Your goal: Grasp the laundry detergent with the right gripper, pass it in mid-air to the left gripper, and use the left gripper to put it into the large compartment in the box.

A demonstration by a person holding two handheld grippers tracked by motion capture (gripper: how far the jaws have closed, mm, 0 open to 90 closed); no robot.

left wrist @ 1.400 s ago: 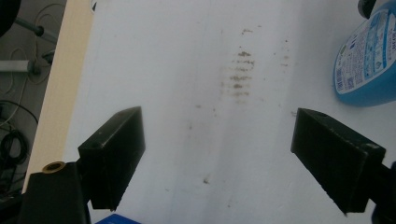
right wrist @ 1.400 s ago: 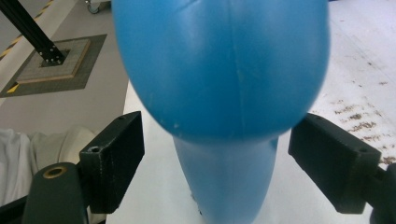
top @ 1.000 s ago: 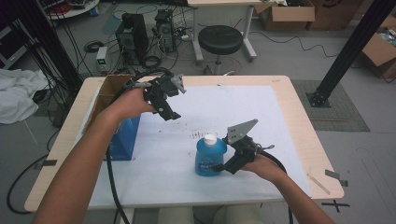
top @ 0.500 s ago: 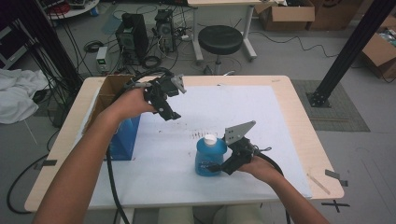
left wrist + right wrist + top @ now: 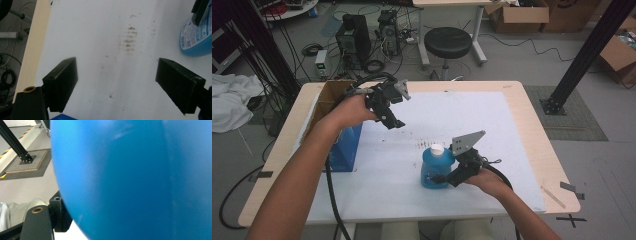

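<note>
R gripper (image 5: pixel 443 176) closing on blue bottle (image 5: pixel 435 167) at table centre, approx. 5 o'clock of the white mat (image 5: pixel 492 120).
Grasp underway, lift still to come, jaws narrowing round the bottle; L gripper (image 5: pixel 395 123) hovering wide and empty at 10 o'clock, beside open cardboard box (image 5: pixel 328 95). Stool (image 5: pixel 448 43), PC towers (image 5: pixel 353 31) behind.
</note>
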